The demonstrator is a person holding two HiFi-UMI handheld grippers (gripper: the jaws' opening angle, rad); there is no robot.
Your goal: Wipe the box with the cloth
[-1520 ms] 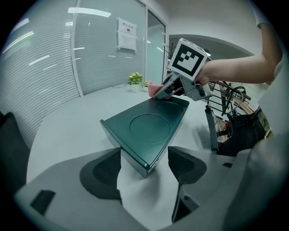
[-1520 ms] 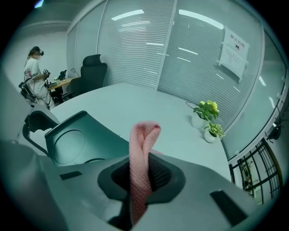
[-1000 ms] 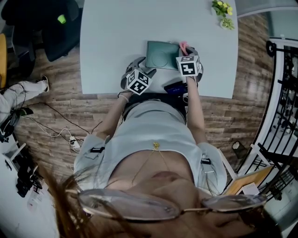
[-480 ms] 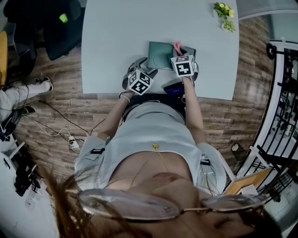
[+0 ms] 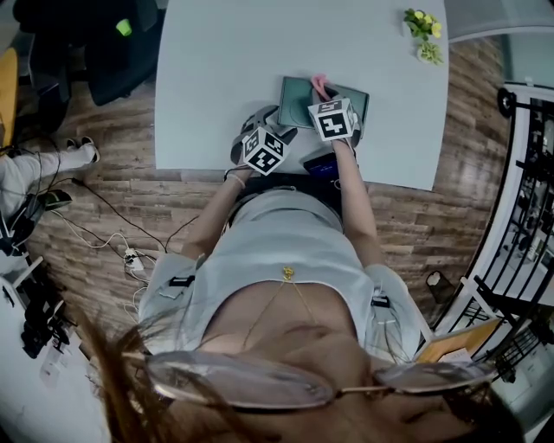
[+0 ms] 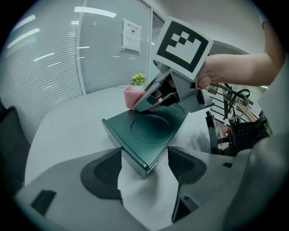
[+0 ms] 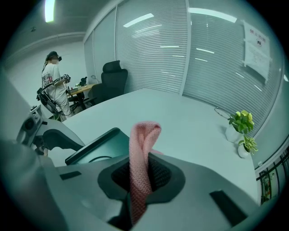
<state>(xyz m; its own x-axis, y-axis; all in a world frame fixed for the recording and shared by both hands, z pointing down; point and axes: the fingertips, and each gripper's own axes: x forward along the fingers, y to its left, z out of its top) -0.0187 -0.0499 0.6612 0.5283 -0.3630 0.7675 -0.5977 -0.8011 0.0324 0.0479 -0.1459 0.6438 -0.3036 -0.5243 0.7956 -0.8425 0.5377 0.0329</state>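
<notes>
A dark green box with a round mark on its lid lies near the front edge of the white table. Its near corner sits between the jaws of my left gripper, whose tips press on its two sides. Over the lid's far part, my right gripper is shut on a pink cloth, which stands up in a fold from its jaws. The left gripper view shows the right gripper tilted down with the cloth at the lid's far edge.
Two small potted plants stand at the table's far right corner. A dark flat object lies at the table's front edge below the right gripper. A black office chair and a standing person are beyond the table.
My right gripper has carried the pink cloth leftward across the box lid. The left gripper and the box have kept their place.
</notes>
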